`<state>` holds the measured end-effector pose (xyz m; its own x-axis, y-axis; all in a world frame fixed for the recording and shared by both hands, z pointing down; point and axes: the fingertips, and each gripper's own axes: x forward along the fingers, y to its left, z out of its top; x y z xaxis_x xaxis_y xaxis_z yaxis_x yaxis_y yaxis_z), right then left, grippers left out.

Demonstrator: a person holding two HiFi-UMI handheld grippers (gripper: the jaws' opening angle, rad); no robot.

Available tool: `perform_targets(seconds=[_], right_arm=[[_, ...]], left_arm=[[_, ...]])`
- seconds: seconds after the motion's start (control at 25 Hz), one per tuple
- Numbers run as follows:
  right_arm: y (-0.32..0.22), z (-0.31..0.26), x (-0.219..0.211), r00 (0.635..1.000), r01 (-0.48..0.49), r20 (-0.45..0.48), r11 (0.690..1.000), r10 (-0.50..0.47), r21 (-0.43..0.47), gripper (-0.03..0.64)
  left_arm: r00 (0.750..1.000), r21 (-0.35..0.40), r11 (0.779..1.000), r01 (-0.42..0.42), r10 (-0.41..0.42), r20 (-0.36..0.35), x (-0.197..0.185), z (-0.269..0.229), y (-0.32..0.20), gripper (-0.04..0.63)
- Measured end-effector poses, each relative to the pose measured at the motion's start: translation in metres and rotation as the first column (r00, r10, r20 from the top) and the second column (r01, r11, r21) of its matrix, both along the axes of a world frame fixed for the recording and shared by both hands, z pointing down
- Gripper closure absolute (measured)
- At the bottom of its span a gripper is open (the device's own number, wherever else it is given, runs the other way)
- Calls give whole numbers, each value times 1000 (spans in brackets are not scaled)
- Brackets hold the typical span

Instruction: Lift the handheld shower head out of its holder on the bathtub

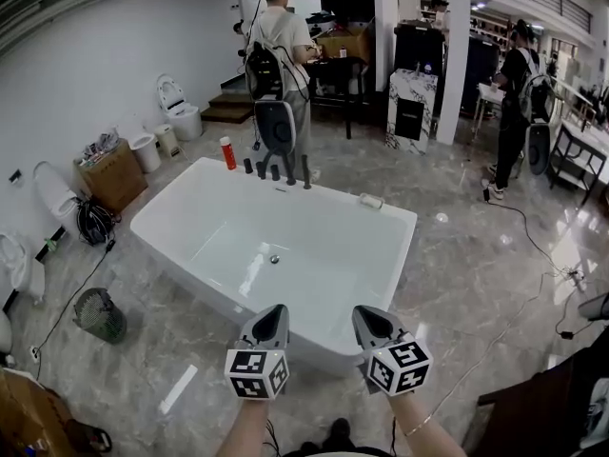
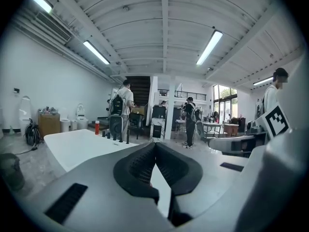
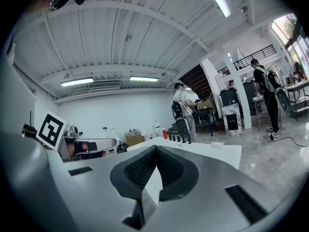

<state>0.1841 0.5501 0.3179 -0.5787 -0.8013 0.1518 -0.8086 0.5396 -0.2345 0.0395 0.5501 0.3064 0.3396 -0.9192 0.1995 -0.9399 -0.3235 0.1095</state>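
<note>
A white bathtub (image 1: 171, 219) fills the middle of the head view. On its far rim stands a row of black fittings (image 1: 268, 170). The slim upright handheld shower head (image 1: 306, 171) rests in its holder at the right end of that row. Both grippers hover side by side over the tub's near rim, far from the fittings. My left gripper (image 1: 276, 312) is shut and holds nothing. My right gripper (image 1: 366, 314) is shut too, tips touching. In the left gripper view the tips (image 2: 155, 144) meet below the distant fittings (image 2: 118, 135). The right gripper view shows the same row (image 3: 182, 139).
A red bottle (image 1: 228, 152) stands on the tub's far left corner and a small white dish (image 1: 371, 201) on the far right rim. A person with a backpack (image 1: 281, 55) stands behind the tub, another (image 1: 514, 112) at the right. A wire basket (image 1: 100, 314) and cables lie on the floor at left.
</note>
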Motion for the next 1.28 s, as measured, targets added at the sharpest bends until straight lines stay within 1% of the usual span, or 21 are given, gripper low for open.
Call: perform_targets(seconds=[0.36,0.52,0.76,0.88,1.0,1.12,1.28], right_arm=[[-20,4,16,1000,-6,6,1000,6,-6,611],[-40,3,20,1000,-1,8,1000,1,-8,611],[-76,9,13,1000,0,17,1000,1,-22,611],[-103,12,6,1000,-5,18,1000,5,-27,611],[-138,16,-12,1000,-9,18,999,10,-38,611],[-183,20,-42,1000,-18,19,999,19,-47,611],[-262,25,-87,999,-47,21,998,48,-43,611]], left_arm=[[999,-2,999,35,-35,-5,2,3,-18,575],[999,-15,999,50,-50,7,3,6,-37,575],[998,-16,998,57,-57,15,-7,10,-76,575],[998,-15,998,54,-54,14,-13,14,-106,575],[999,-24,999,44,-43,14,-31,20,-144,575],[999,-36,999,31,-31,13,-61,27,-195,575],[1000,-44,999,5,-4,20,-108,37,-277,575]])
